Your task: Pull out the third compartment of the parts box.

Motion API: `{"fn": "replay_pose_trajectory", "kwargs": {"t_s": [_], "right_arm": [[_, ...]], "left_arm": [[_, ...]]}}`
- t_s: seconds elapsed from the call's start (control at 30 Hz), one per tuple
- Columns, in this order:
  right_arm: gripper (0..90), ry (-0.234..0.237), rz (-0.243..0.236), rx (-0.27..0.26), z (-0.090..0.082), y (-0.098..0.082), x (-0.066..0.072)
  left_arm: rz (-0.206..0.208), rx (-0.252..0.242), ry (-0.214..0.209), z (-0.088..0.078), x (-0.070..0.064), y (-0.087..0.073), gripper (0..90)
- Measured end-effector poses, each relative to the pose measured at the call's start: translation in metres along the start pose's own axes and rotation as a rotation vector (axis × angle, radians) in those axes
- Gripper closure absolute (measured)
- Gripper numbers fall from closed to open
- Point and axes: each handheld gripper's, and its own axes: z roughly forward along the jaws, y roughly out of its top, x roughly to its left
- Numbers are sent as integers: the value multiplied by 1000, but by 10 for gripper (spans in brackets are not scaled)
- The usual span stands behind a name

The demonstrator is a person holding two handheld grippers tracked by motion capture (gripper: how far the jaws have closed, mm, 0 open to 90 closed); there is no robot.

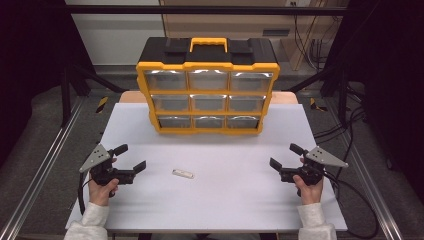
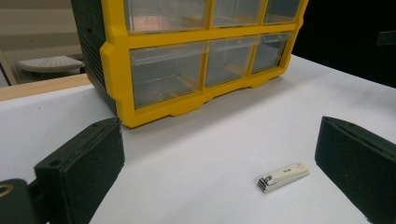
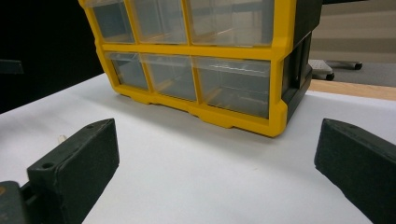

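A yellow and black drawer organizer (image 1: 207, 87) with clear drawers stands at the back of the white table (image 1: 225, 200). It also appears close up in the left gripper view as the organizer (image 2: 187, 60) and in the right gripper view as the organizer (image 3: 201, 56). A small white nail clipper (image 1: 183, 173) lies flat on the table, right of my left gripper (image 1: 131, 157). My left gripper is open, with the clipper (image 2: 283, 176) lying ahead between its jaws, untouched. At the table's right side my right gripper (image 1: 285, 155) is open with nothing between its jaws.
Metal frame rails (image 1: 45, 165) run along both sides of the table. Cables (image 1: 360, 200) trail off the right edge. A wooden strip (image 1: 131, 96) borders the table's back edge.
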Motion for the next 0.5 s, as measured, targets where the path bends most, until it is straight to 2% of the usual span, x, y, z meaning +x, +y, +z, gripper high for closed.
{"fn": "replay_pose_trajectory", "kwargs": {"t_s": [0.5], "right_arm": [[4, -12, 3, -3, -1, 1, 0]], "left_arm": [[-5, 0, 1, 0, 0, 0, 9]]}}
